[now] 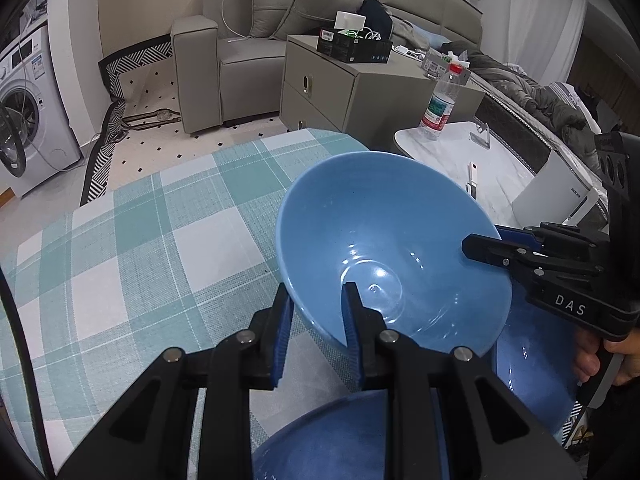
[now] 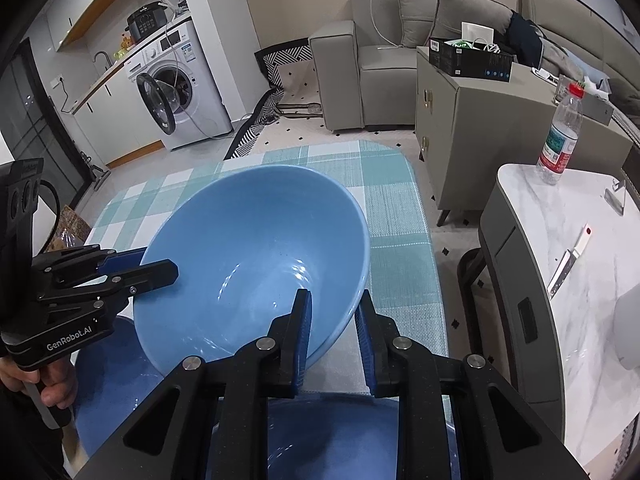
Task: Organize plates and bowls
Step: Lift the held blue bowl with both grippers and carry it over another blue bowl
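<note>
Both tongs clamp one blue bowl (image 1: 384,248) by opposite rim edges, likely to keep it steady: left tongs (image 1: 316,320) at lower centre of their view; right tongs (image 2: 334,328) likewise; bowl tilted above more blue dishes (image 1: 344,440) at the bottom edge, seemingly for stacking; checked cloth (image 1: 132,248) behind; sofa (image 1: 240,52) beyond.

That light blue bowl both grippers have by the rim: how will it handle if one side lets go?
The light blue bowl looks glossy and rigid, so probably slippery in the pads. With only the left gripper or right gripper pinching, it would likely swing down.
</note>
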Demonstrator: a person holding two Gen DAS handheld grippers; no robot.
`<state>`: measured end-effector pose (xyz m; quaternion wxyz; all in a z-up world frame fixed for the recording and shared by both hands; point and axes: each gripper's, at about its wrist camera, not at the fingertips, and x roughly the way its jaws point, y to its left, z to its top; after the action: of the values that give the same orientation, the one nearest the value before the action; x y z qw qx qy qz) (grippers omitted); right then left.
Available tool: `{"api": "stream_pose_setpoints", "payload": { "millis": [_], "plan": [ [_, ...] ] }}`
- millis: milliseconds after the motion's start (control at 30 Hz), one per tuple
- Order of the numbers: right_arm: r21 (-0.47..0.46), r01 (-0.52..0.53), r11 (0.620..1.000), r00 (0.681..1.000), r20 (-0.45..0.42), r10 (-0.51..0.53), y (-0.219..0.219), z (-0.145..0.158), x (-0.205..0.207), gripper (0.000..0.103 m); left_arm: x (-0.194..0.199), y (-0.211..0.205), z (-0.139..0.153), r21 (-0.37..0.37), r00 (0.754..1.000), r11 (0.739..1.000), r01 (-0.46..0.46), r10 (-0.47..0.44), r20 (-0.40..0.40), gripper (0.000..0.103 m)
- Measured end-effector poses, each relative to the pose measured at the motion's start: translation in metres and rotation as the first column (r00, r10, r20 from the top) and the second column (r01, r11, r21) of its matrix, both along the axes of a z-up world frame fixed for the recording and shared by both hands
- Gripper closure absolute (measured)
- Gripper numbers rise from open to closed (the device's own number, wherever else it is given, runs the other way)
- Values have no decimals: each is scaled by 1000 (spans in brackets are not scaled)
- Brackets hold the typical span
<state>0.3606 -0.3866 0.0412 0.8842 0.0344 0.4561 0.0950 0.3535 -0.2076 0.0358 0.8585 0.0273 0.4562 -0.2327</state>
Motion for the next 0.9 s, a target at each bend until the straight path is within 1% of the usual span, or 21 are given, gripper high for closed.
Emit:
{"api": "stream_pose_setpoints", "payload": {
  "millis": [267, 900],
  "plan": [
    [-5, -4, 1000, 999, 45, 4, 4, 18, -11, 80, -9, 4, 16, -4, 999, 1000, -2, 2, 43, 80],
    [-7, -22, 1000, 993, 117, 23, 12, 57, -43, 80, -41, 18, 53, -20, 992, 1000, -9, 11, 122, 80]
  ]
}}
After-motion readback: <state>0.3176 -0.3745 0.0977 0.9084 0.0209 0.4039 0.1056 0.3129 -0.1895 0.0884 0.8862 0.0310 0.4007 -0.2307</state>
